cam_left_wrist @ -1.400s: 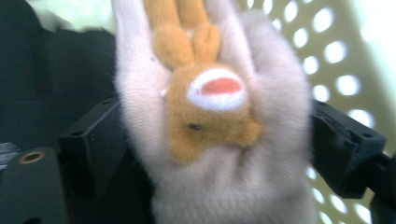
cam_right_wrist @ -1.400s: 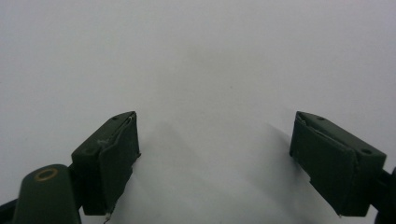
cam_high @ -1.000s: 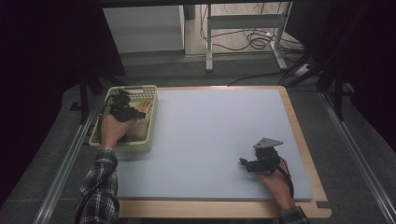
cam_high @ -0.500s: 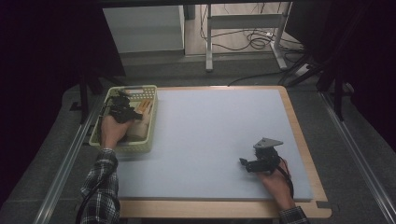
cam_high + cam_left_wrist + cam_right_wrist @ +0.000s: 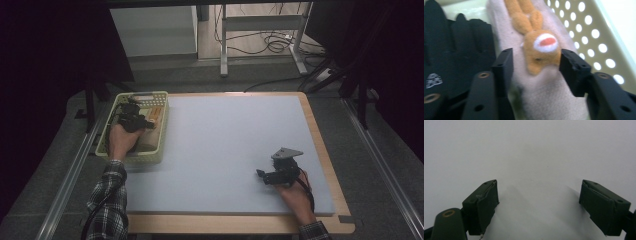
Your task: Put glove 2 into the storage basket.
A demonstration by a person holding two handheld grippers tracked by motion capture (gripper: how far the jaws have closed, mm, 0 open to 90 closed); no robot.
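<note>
**Left jaws reopening over the plush sock in the basket**

We see the left gripper (image 5: pixel 535 70) down inside the perforated basket (image 5: pixel 162 137) at the table's left edge, where it was a second ago; the hand has barely shifted. What has changed is the opening: its jaws have just been parting again after a squeeze. In the left gripper view they now stand either side of the orange rabbit patch (image 5: pixel 540 46) on the pale plush sock (image 5: pixel 549 100), close to the fabric, but we cannot tell whether the pads press on it. A black glove (image 5: pixel 454 50) lies just beside the sock, to the left in that view.

We judge the first pinch did not take a sound hold, and that a fresh bite on the fabric is needed before any lift.

The right gripper (image 5: pixel 539 202) rests on the blue-grey mat (image 5: pixel 230 145), unmoved, jaws wide apart with nothing between them.
</note>
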